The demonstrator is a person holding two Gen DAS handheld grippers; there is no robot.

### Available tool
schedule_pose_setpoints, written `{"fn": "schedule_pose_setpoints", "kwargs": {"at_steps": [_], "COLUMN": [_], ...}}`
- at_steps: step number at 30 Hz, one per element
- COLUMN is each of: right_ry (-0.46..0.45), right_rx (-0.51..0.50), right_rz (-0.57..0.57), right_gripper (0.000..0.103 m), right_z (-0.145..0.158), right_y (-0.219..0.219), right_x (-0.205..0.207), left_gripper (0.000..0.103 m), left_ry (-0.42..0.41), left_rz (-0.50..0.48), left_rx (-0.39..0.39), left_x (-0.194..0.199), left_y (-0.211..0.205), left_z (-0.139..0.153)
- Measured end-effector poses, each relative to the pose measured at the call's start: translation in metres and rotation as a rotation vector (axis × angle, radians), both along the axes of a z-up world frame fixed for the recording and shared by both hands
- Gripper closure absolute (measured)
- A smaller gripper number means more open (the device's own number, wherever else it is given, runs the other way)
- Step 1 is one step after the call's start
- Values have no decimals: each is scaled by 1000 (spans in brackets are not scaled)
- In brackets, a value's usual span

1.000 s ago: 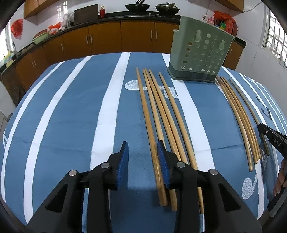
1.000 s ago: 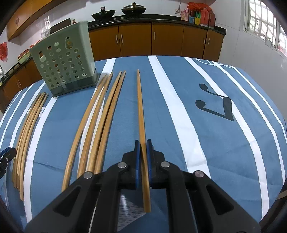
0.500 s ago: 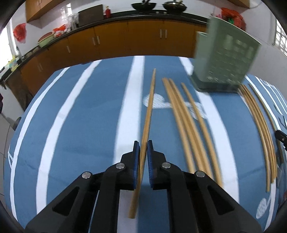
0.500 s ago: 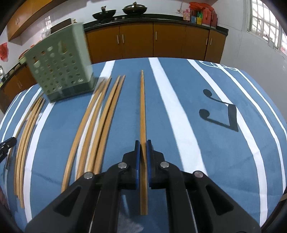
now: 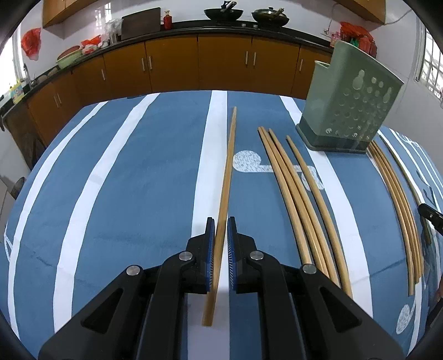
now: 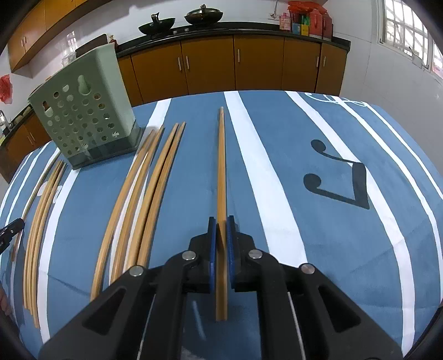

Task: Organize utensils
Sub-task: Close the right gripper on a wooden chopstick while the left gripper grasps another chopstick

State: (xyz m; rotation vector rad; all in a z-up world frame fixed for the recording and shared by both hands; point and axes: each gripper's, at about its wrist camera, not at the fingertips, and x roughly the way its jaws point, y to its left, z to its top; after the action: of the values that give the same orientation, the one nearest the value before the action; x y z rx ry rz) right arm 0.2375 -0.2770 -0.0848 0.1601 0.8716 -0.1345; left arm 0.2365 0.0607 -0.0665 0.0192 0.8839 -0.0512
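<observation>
Left tool [image 5: 220, 235] closed on 1 chopstick [image 5: 225, 193] since earlier; right tool [image 6: 220, 235] grips another chopstick [image 6: 221, 177]. My worry: rear-end grips, tips could swing, missing holder [image 5: 349, 108].

A surface [image 5: 138, 171] covered by a blue cloth with white stripes fills the near field. Along the far wall, brown lower cabinets [image 5: 221, 66] under a dark countertop [image 5: 277, 29] are seen, two woks [image 6: 180, 19] set on top. Daylight is admitted through a barred window [image 6: 407, 25] at right.
</observation>
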Motion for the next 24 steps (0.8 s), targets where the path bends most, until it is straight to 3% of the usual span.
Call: {"fn": "schedule_pose_setpoints", "kwargs": {"at_steps": [8,11,21,24], "right_ry": [3,-42,-225,-241], "right_rx": [-3,-3,-10,-5], "right_rz": [10,10,-6,-7], "right_gripper": [95,95,95,95], "right_z": [1,15,77,83], "right_y": [3,2,-5,-7], "right_x": [-7,-14,-35,-36], "left_gripper": [94,95,96,96], "left_ry": [2,8,-168,-181], "left_rz": [-17,-23,-19,-23], "left_rx": [32,20,3,8], "left_x": [-8,-11,-31,-33], "left_y": [-2,1,12,12], "left_z": [0,4,68,74]}}
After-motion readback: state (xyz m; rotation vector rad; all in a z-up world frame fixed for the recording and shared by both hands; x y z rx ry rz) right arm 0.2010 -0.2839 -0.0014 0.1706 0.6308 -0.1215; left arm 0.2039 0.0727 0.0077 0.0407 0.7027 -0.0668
